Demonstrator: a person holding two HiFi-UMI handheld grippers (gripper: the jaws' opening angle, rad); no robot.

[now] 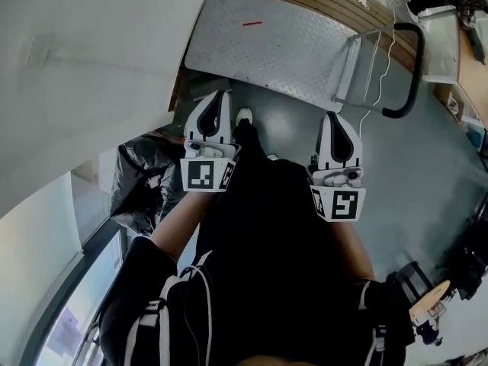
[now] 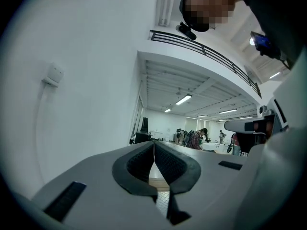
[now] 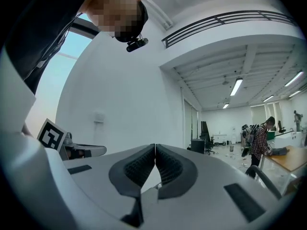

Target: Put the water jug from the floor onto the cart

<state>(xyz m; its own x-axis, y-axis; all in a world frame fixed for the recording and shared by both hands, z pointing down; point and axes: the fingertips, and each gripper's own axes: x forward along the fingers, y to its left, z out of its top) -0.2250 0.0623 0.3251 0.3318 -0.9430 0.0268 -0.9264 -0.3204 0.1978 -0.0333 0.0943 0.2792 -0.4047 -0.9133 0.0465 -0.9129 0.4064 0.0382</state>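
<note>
Evidently pre-pickup: both claws empty, the water jug in no view.
Held out level at the person's front, the left claw (image 1: 219, 96) is pressed together on nothing, close beside the white wall (image 1: 84, 67). The right claw (image 1: 331, 117) is likewise shut tight and empty. Both point toward the cart (image 1: 267, 40), whose diamond-plate deck lies bare just ahead. The next move, I judge, calls for finding the jug on the floor, then spreading the claws around it.

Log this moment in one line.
left gripper: shut, empty | right gripper: shut, empty | cart: ahead, no jug | water jug: not in view
</note>
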